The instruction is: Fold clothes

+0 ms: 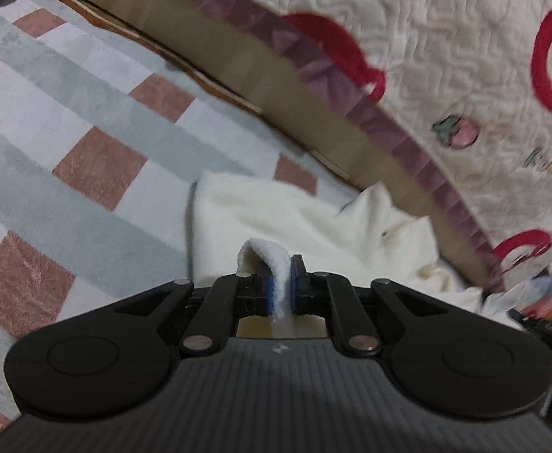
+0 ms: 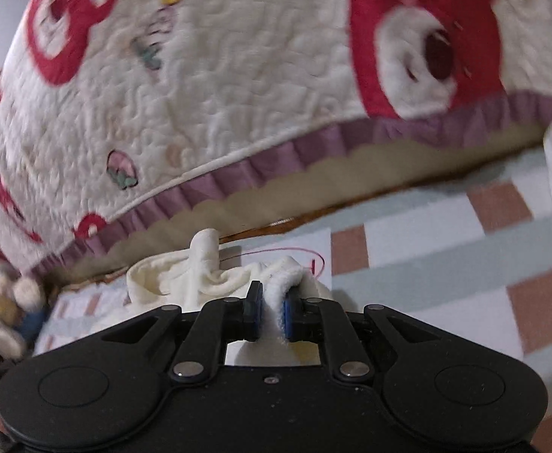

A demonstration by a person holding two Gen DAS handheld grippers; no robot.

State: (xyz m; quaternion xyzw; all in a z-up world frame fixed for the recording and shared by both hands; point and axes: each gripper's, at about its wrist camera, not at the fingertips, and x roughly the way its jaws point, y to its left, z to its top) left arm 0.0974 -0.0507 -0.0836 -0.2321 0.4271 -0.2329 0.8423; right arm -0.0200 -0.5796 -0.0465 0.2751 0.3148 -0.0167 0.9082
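The garment [image 1: 313,211], a cream fleecy piece, lies bunched on a checked rug [image 1: 87,120] of grey, white and pink squares, close against the base of a bed. In the left wrist view a folded edge of it loops up between the blue-padded fingers [image 1: 269,290] of the left gripper [image 1: 281,287], which are closed on the cloth, and the rest spreads forward and to the right in soft creases. In the right wrist view the right gripper [image 2: 272,309] pinches another thick edge of the garment [image 2: 185,275]; its fingers [image 2: 289,315] are drawn in on the fabric, with a little gap on the left side of the cloth. Past that grip the garment heaps into a crumpled mound with one twisted peak standing up. Beneath it on the right lies a white sheet [image 2: 298,243] with a red drawn line. Behind the garment runs the tan bed base [image 1: 276,87] with a dark wooden lower rim. Over it hangs a cream quilt [image 1: 427,45] printed with red bear faces and edged with a mauve frill [image 1: 336,87]. At the far left of the right wrist view sits a blurred soft toy [image 2: 15,302].
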